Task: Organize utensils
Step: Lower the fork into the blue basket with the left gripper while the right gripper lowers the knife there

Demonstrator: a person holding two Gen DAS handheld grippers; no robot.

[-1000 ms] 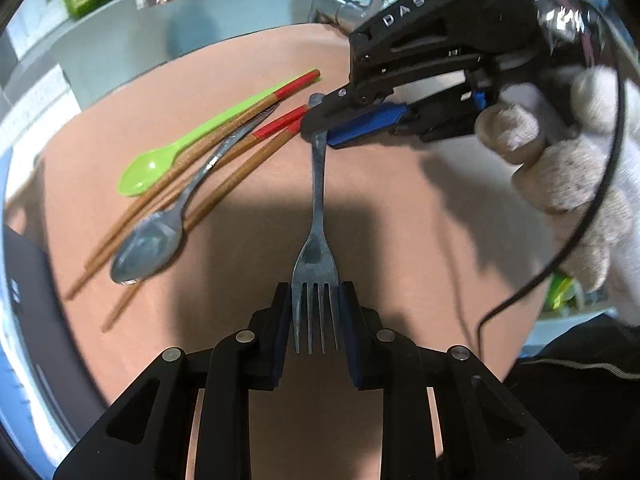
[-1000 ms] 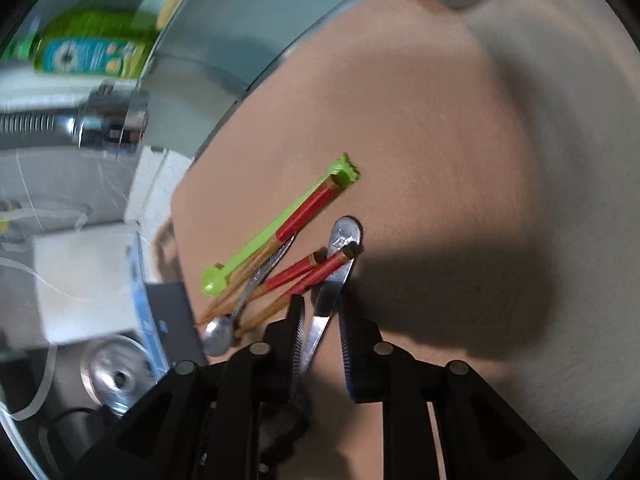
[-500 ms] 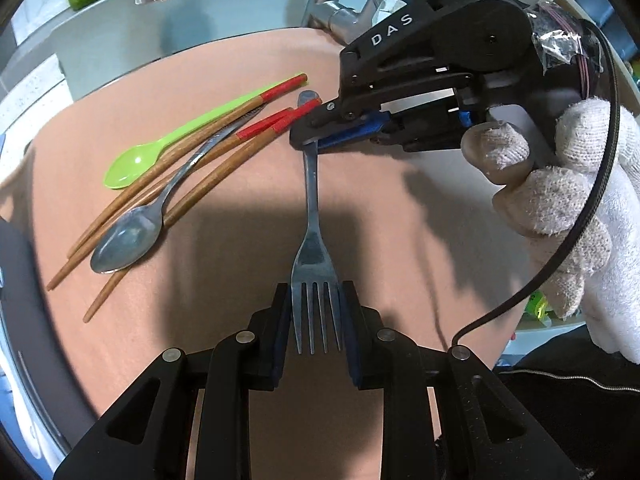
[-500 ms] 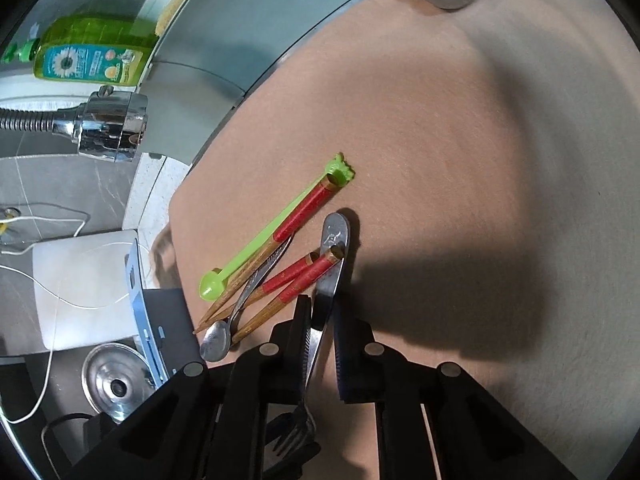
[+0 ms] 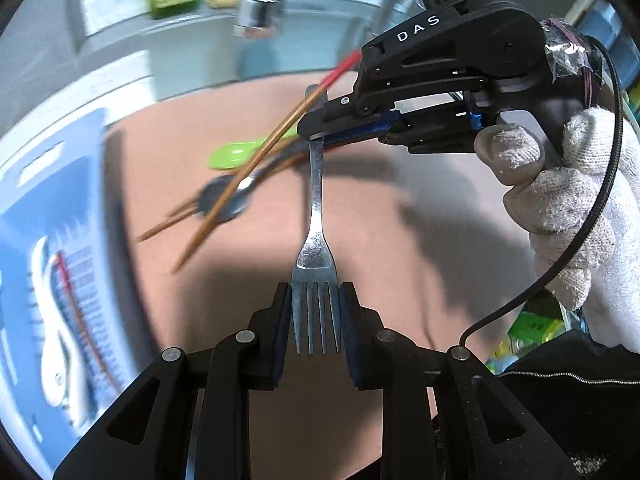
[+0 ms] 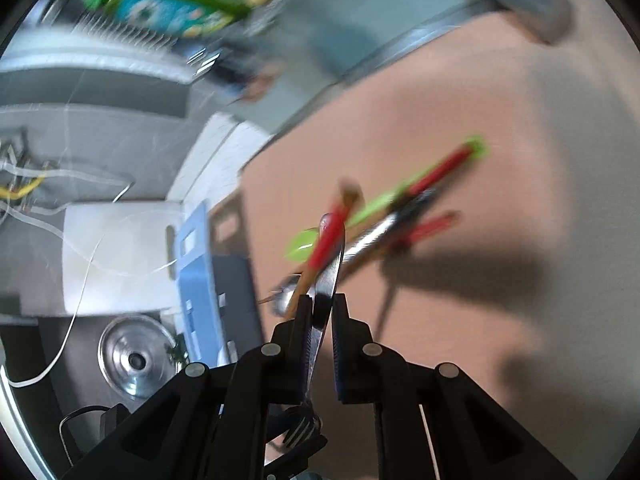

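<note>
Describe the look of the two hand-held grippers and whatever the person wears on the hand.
Both hand-held grippers are black plastic linkages with silver pivot pins and blue finger pads. The right hand-held gripper bears white "DAS" lettering, a small green light on top, clear tape wound round its rear and a thin black cable. The left hand-held gripper shows two angular black fingers. The right hand wears a white knitted glove.
</note>
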